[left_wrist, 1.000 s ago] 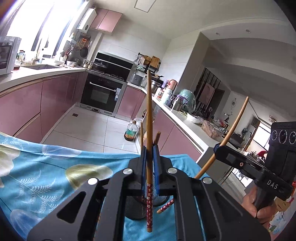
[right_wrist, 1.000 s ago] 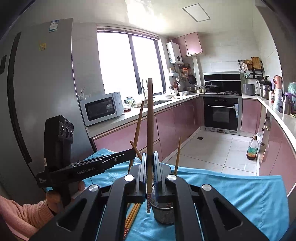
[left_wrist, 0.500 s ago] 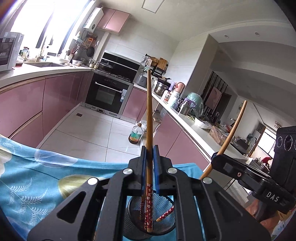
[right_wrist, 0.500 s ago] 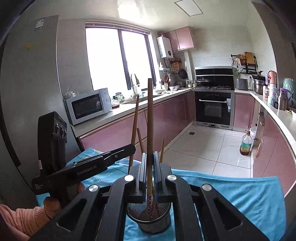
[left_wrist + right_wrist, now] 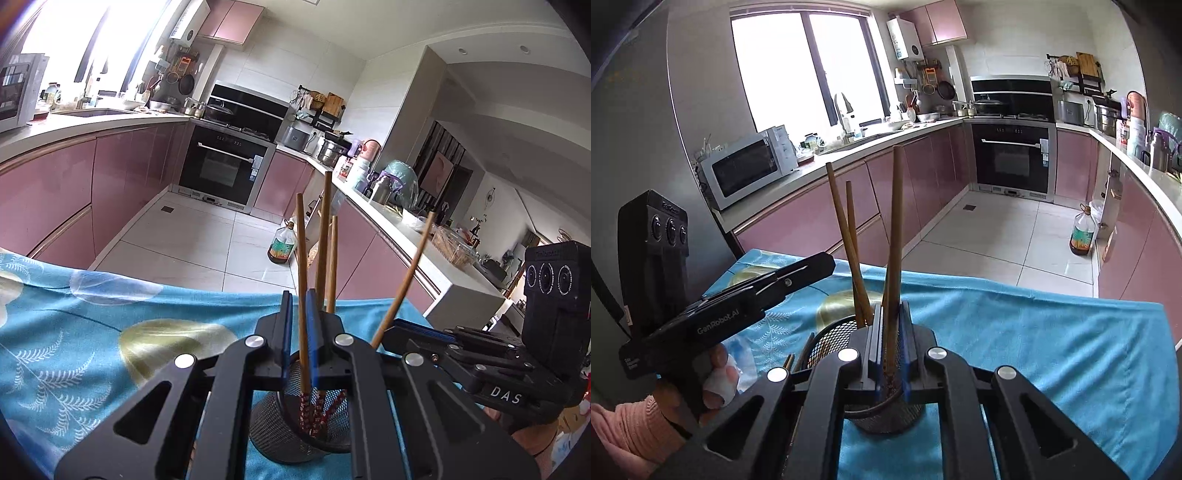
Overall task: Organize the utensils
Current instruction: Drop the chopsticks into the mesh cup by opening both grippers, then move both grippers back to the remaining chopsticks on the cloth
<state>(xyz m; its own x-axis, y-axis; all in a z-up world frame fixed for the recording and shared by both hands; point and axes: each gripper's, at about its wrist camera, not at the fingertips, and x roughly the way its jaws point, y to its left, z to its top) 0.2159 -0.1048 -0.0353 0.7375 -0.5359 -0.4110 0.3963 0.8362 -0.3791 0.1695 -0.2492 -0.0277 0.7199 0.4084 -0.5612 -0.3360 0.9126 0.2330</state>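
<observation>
microwave (image 5: 744, 170), oven (image 5: 1012, 157), oil bottle (image 5: 1081, 232)

Right hand-held gripper (image 5: 890, 345) pinches chopstick (image 5: 896, 221); mesh cup (image 5: 827, 341) below

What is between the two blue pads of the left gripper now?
In the left wrist view, one chopstick stands between the left gripper's pads, its patterned end down in the mesh holder.

Brown chopsticks (image 5: 302, 280) with red floral ends, black mesh holder (image 5: 273, 428), blue leaf-patterned cloth (image 5: 92, 332).
</observation>
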